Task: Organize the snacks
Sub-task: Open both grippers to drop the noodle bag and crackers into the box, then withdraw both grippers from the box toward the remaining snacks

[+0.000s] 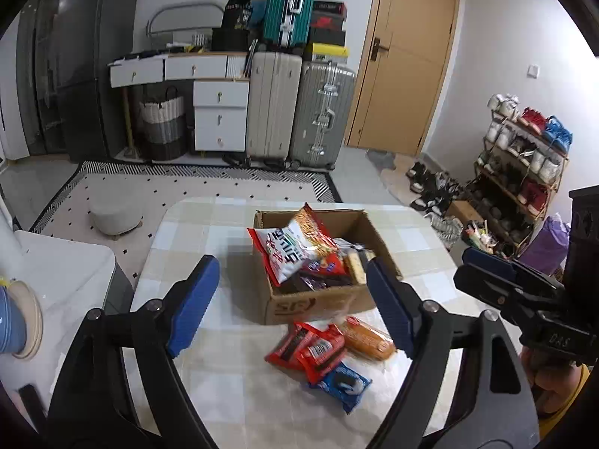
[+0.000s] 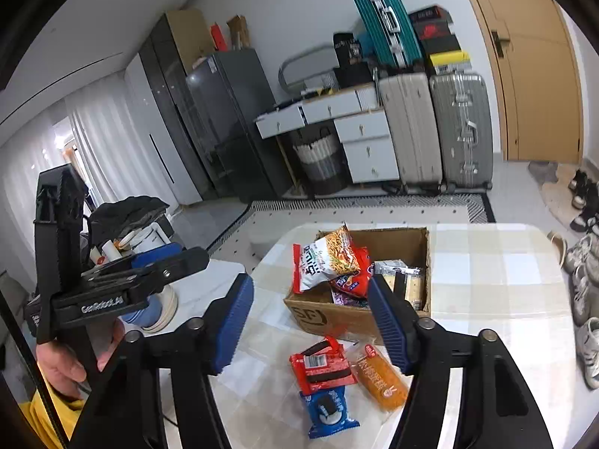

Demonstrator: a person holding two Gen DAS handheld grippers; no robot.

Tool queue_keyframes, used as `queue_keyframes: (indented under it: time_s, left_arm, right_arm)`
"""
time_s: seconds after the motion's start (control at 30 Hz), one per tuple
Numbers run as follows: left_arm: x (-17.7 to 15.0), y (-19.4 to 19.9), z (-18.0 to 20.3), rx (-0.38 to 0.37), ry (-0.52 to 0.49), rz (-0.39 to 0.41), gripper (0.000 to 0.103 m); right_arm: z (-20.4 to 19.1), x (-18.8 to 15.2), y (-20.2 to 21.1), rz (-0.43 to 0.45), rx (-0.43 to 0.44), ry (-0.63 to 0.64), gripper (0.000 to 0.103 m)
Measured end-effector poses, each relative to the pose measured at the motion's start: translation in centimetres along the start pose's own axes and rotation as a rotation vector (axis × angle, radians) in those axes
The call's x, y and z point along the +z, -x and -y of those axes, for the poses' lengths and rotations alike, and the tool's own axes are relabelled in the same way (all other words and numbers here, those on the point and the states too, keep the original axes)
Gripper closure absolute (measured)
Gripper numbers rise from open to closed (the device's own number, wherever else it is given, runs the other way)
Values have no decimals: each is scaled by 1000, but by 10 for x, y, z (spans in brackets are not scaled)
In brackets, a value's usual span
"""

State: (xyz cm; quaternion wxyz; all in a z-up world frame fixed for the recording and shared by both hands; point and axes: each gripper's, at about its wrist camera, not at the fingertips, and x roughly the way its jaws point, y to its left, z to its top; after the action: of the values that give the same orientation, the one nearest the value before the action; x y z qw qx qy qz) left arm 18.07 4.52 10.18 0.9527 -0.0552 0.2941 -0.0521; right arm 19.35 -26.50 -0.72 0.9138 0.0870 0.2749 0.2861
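Note:
A cardboard box (image 1: 325, 303) (image 2: 397, 239) stands on the checked table (image 1: 209, 232) (image 2: 486, 262), filled with snack packs; a red and white noodle bag (image 1: 295, 247) (image 2: 322, 258) pokes out of its top. In front of the box lie red cookie packs (image 1: 310, 348) (image 2: 322, 364), an orange pack (image 1: 368, 338) (image 2: 380, 376) and a blue cookie pack (image 1: 342, 383) (image 2: 329, 411). My left gripper (image 1: 295, 303) hovers above the table, open and empty. My right gripper (image 2: 312, 321) is also open and empty, raised above the loose packs. Each gripper shows in the other's view.
A white side table (image 1: 67, 273) with a blue cup (image 1: 11, 329) stands left of the table. Behind are a round stool (image 1: 114, 215), a drawer desk (image 1: 221, 112), suitcases (image 1: 299, 112) and a wooden door (image 1: 408, 56). A shoe rack (image 1: 524, 157) stands at the right.

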Motion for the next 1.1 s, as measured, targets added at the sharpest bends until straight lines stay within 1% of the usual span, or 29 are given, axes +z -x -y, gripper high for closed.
queue_keyframes:
  time_s: [0.07,0.13,0.2,0.3,0.37,0.4,0.47,0.53,0.57,0.63,0.73,0.8,0.9,1.0,1.1]
  left_arm:
    - [-11,22,3,-1,-3,23,22]
    - [-25,41,4,5,-4,51,20]
    - [-38,56,7,10,-3,69,18]
    - [-59,75,8,5,13,101,15]
    - [-75,82,7,1,20,113,10]
    - [-83,85,7,-1,26,120,2]
    - [-100,93,6,1,29,142,0]
    - [-112,98,7,8,22,155,0]
    - [-120,100,8,30,24,154,0]
    - [-136,108,11,53,20,152,0]
    - [-156,110,12,94,20,138,0]
    - [-169,107,13,85,21,112,0]
    - [-182,96,15,100,14,78,0]
    - [-188,86,18,95,8,57,0]
    - [-190,77,19,88,12,38,0]
  right_arm:
    - [-7,-9,13,23,8,7,34]
    - [-14,-19,25,41,6,18,30]
    - [-20,-29,36,65,4,26,28]
    - [-28,-43,52,95,0,34,21]
    - [-34,-54,64,123,-1,44,18]
    - [-35,-58,69,132,-4,49,17]
    - [-39,-67,79,153,-3,56,14]
    - [-42,-77,87,174,0,57,8]
    - [-43,-82,91,184,-1,61,7]
    - [-47,-95,99,210,-12,67,2]
    - [-49,-119,105,229,-48,63,1]
    - [-47,-134,105,228,-92,55,1]
    - [-40,-153,100,200,-106,27,1]
    - [-33,-162,96,167,-128,8,1]
    - [-27,-164,94,161,-125,-20,1]
